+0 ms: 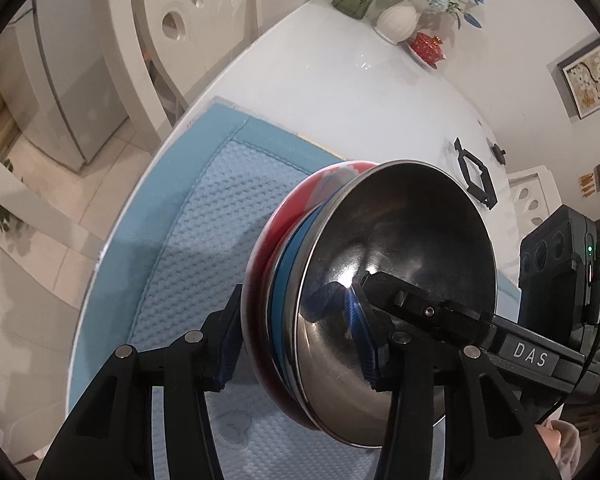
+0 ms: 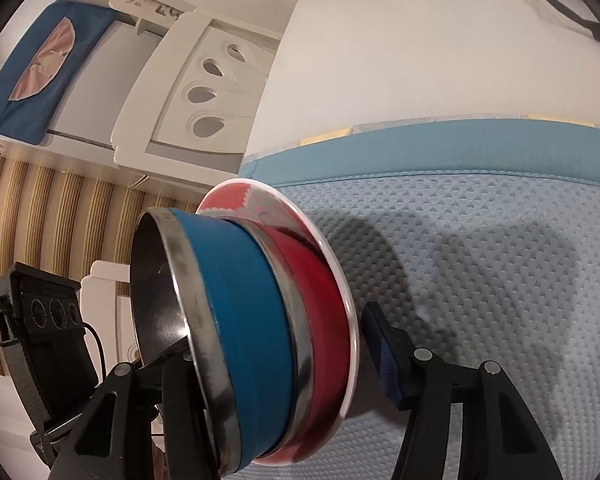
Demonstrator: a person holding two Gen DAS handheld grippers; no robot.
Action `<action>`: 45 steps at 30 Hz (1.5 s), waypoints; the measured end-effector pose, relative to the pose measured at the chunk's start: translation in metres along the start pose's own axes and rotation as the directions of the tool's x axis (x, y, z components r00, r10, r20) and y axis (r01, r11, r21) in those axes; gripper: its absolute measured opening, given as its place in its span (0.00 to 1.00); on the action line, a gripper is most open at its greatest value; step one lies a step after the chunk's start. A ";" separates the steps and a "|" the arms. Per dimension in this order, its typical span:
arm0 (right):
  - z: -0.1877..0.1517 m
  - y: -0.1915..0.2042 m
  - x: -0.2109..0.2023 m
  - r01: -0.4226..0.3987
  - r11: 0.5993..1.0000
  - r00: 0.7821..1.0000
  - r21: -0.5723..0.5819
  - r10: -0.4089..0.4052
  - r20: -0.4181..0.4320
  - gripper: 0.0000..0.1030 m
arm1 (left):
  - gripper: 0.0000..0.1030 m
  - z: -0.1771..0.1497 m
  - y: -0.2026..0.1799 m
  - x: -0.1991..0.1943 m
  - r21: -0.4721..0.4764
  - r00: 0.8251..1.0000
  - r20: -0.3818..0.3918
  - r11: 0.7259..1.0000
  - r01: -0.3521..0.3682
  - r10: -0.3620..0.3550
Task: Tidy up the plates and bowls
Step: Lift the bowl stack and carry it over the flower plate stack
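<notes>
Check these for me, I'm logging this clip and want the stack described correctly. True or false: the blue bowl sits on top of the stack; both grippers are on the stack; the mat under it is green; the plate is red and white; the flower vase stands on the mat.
1. The blue bowl is the topmost piece of the stack. True.
2. Both the left gripper and the right gripper straddle the stack. True.
3. The mat is green. False: it is light blue with a darker blue border.
4. The plate is red with a white rim. True.
5. The vase stands on the mat. False: it stands on the bare white table, beyond the mat.
</notes>
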State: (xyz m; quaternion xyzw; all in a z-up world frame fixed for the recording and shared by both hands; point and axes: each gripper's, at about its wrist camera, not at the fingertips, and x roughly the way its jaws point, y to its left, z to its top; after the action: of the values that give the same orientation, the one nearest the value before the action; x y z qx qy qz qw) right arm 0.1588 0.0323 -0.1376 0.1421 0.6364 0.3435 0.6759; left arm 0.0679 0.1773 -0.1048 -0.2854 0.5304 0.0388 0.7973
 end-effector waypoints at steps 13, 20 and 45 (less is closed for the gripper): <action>-0.016 0.026 -0.028 0.015 0.999 0.999 -0.040 -0.013 0.044 0.53 | 0.43 -0.011 -0.011 -0.034 0.043 0.999 0.044 0.999 0.011 -0.012; -0.038 0.033 -0.056 0.021 0.999 0.997 -0.031 -0.019 0.074 0.53 | 0.43 -0.028 -0.026 -0.054 0.075 0.999 0.050 0.997 0.016 -0.020; -0.230 -0.021 -0.202 0.046 0.999 0.992 0.019 -0.047 0.113 0.53 | 0.43 -0.226 -0.133 -0.107 0.128 0.999 0.022 0.992 0.024 -0.027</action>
State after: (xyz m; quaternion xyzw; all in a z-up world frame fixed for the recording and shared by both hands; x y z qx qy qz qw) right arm -0.0462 -0.1695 -0.0317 0.1519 0.6030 0.3139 0.7175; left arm -0.1166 -0.0197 -0.0189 -0.2403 0.5187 -0.0021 0.8205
